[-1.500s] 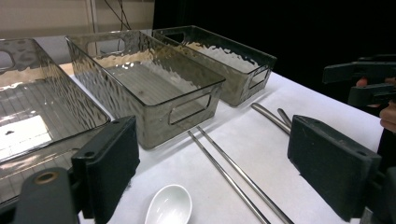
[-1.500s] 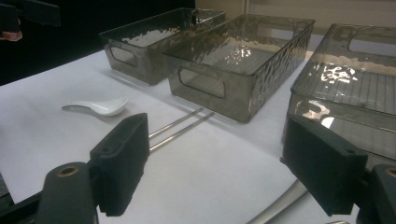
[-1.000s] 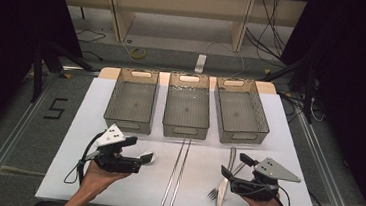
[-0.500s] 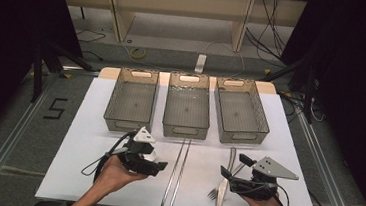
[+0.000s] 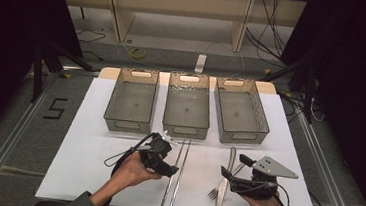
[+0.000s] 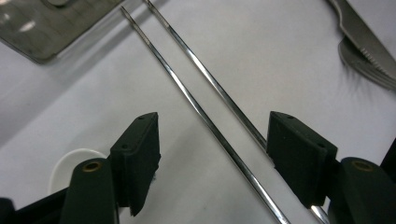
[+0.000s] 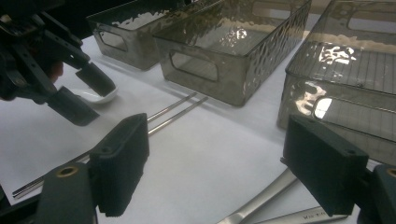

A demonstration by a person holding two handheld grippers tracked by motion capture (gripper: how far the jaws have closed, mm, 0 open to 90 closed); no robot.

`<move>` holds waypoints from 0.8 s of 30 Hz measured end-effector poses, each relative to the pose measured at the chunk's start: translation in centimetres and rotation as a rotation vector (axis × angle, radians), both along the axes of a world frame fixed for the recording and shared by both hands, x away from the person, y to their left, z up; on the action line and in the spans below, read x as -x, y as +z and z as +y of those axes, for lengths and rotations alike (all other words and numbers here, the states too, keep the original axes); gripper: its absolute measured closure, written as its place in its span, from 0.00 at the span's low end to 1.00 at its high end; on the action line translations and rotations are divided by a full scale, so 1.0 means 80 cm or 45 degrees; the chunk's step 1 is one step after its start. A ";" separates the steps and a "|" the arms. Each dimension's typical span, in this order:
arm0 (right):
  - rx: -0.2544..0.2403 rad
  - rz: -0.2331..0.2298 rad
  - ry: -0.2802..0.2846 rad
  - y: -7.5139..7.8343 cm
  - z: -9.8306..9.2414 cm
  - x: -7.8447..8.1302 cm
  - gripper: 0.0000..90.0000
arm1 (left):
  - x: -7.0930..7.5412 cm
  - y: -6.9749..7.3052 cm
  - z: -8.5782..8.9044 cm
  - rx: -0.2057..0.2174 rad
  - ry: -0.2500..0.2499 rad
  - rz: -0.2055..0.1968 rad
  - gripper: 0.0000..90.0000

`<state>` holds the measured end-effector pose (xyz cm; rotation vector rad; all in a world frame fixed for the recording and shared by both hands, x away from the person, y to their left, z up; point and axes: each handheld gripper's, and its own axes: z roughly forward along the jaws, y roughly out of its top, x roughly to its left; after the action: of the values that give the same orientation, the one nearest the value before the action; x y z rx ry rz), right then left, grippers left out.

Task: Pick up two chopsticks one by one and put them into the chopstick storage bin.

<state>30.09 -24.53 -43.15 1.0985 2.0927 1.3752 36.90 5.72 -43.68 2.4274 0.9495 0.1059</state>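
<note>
Two metal chopsticks [image 5: 177, 173] lie side by side on the white table [image 5: 75, 169]. My left gripper [image 5: 171, 157] hangs over them, tilted down. In the left gripper view both chopsticks [image 6: 195, 106] run slantwise between its jaws [image 6: 212, 126], which are open and have just been closing; the pads touch nothing. A small white spoon [image 6: 70, 163] lies under the left jaw. My right gripper [image 5: 233, 167] rests open near the front right, beside a knife [image 5: 224, 182] and a fork [image 5: 212, 192]. Nothing sits between its jaws [image 7: 217, 135].
Three clear smoky bins stand in a row at the back: left [image 5: 124, 124], middle [image 5: 185, 130], right [image 5: 246, 136]. From the right gripper view, the middle bin [image 7: 196, 70] is near the chopstick tips [image 7: 173, 112], and the spoon [image 7: 100, 95] lies by the left gripper.
My left gripper has moved right from beside the white spoon to over the chopsticks, dipping a little, and its jaws have narrowed. The right gripper has stayed still.
</note>
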 end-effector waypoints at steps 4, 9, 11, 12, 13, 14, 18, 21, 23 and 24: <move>-0.001 0.004 0.001 0.000 0.000 -0.001 0.26 | -0.002 -0.009 -0.010 -0.047 -0.029 0.037 0.41; -0.002 0.010 0.005 0.000 0.000 0.000 0.26 | -0.004 -0.016 -0.018 -0.091 -0.047 0.069 0.42; 0.000 0.008 0.011 -0.001 0.000 0.000 0.26 | -0.004 -0.017 -0.018 -0.103 -0.058 0.076 0.43; -0.003 0.009 0.012 -0.001 0.000 0.000 0.26 | -0.004 -0.018 -0.019 -0.105 -0.053 0.077 0.45; -0.003 0.009 0.012 -0.001 0.000 0.000 0.26 | -0.004 -0.018 -0.020 -0.108 -0.053 0.078 0.45; -0.004 0.014 0.009 -0.001 0.000 -0.001 0.26 | -0.004 -0.019 -0.021 -0.108 -0.052 0.086 0.46; -0.003 0.019 0.006 -0.001 0.000 -0.001 0.26 | -0.005 -0.022 -0.023 -0.121 -0.065 0.110 0.47; -0.002 0.017 0.007 -0.001 0.000 -0.001 0.26 | -0.006 -0.024 -0.024 -0.127 -0.068 0.116 0.49; -0.001 0.019 0.007 -0.001 0.000 -0.002 0.26 | -0.007 -0.024 -0.024 -0.124 -0.062 0.122 0.50; -0.001 0.024 0.008 -0.001 0.000 -0.002 0.26 | -0.008 -0.025 -0.025 -0.139 -0.069 0.123 0.52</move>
<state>30.23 -24.51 -43.26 1.1103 2.1103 1.3740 37.53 3.73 -45.65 2.5770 0.9411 0.0213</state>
